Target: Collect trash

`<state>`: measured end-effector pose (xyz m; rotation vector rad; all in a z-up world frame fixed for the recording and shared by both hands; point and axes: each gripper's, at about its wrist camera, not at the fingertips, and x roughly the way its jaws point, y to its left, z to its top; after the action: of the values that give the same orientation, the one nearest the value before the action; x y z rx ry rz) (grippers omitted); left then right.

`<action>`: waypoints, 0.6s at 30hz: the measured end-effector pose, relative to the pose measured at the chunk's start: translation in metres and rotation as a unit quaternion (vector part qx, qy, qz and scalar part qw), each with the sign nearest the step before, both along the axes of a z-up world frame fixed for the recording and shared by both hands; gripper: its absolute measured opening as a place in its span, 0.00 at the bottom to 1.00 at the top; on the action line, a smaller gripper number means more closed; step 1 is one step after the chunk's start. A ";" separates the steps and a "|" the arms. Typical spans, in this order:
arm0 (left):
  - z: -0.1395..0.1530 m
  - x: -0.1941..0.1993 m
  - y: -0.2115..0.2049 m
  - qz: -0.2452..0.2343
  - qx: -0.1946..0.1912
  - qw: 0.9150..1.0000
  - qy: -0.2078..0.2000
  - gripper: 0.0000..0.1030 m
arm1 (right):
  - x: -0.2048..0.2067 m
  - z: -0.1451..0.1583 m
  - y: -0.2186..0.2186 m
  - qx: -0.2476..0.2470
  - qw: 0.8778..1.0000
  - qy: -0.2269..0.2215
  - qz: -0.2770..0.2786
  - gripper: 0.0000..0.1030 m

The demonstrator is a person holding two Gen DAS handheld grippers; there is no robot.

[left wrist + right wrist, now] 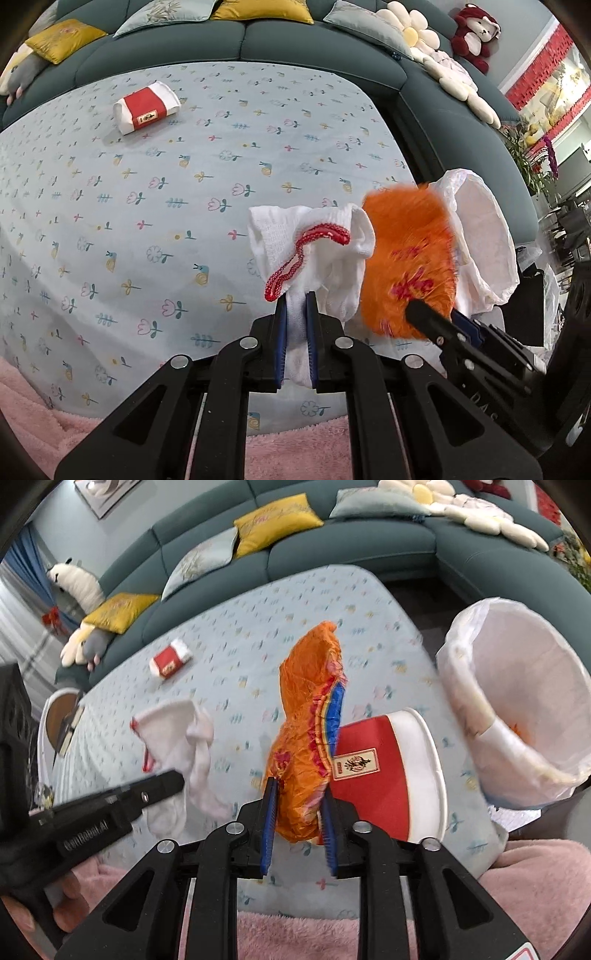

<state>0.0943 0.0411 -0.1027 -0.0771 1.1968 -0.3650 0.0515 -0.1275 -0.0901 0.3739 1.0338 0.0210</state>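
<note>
My left gripper (296,301) is shut on a white sock with red trim (314,251), held above the flowered table. The sock also shows in the right wrist view (177,738). My right gripper (297,794) is shut on a crumpled orange snack wrapper (310,720), held up over the table; it appears blurred in the left wrist view (410,258). A white-lined trash bin (517,701) stands at the table's right edge, also seen in the left wrist view (480,236). A red and white paper cup (391,775) lies on its side just right of the wrapper.
A red and white tissue pack (147,107) lies far on the table (221,166), also in the right wrist view (170,661). A teal sofa (258,40) with cushions and plush toys wraps around the far side. Pink fluffy fabric (295,934) lies at the near edge.
</note>
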 end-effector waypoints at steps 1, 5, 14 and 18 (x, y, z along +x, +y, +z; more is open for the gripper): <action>-0.001 0.000 0.000 0.000 0.000 1.000 0.001 0.09 | -0.001 0.000 -0.002 0.003 1.000 0.000 -0.001 0.26; -0.003 -0.001 -0.001 0.000 -0.004 1.000 0.004 0.09 | -0.011 0.000 -0.014 0.024 1.000 0.002 -0.018 0.30; -0.007 -0.006 -0.009 -0.012 -0.005 1.000 0.009 0.09 | -0.021 0.000 -0.027 0.051 0.998 0.000 -0.037 0.37; -0.007 -0.007 -0.011 -0.015 -0.005 1.000 0.010 0.09 | -0.018 0.000 -0.023 0.050 0.998 0.001 -0.031 0.20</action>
<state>0.0870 0.0296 -0.1098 -0.0724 1.2165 -0.3975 0.0331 -0.1507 -0.0900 0.4962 1.0250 0.0166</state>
